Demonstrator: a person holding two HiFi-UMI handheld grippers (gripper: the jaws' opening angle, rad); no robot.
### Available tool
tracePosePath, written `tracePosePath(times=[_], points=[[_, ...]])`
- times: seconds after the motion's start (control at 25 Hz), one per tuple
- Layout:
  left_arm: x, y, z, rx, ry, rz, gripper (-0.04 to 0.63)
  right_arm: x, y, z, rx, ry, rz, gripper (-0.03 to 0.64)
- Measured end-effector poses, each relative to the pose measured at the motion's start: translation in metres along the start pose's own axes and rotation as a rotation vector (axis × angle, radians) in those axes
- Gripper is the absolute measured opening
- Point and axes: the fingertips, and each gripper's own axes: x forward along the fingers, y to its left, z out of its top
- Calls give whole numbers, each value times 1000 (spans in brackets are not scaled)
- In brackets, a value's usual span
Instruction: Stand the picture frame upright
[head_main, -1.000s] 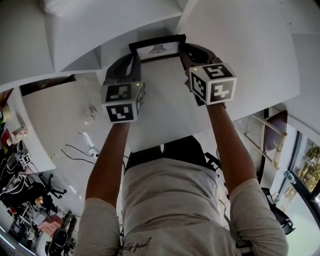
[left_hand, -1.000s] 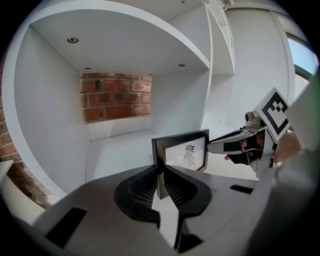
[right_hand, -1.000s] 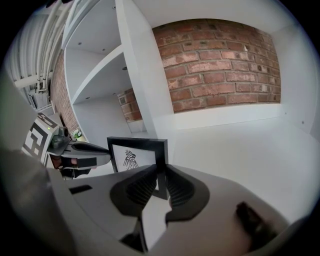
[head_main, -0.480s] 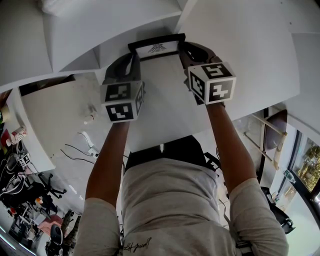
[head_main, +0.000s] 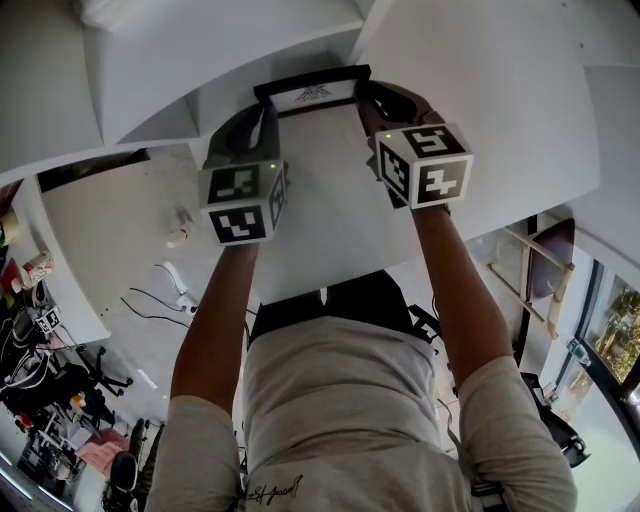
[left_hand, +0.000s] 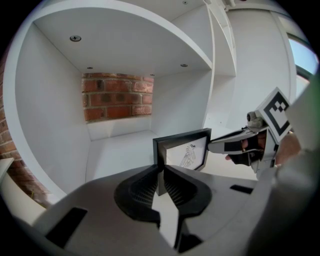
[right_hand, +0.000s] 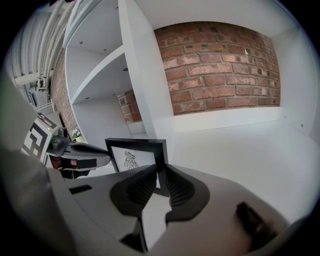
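Held near upright: black-rimmed rectangular picture frame, far on white shelf. Jaws of left gripper narrowly apart, pinching left edge; right gripper same on right edge. Risk: uneven release tips frame flat.

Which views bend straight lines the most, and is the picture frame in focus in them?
Left gripper view: strong fisheye, the shelf board bows and the corners go black; the picture frame is sharp, the left tool near the lens looks softer. Right gripper view: same bending in the brick wall, frame sharp. Head view: shelves curve too, light even, no glare.
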Motion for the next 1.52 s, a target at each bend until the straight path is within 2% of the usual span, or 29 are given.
tracePosePath(times=[0.52, 0.72, 1.52], points=[[2, 2, -2, 5, 0, 0, 49, 2, 1, -2, 4, -12, 7, 71], [3, 3, -2, -24, -11, -6, 49, 2, 1, -3, 3, -23, 14, 71], [-13, 7, -1, -20, -26, 15, 51, -8, 4, -9, -16, -11, -11, 71]])
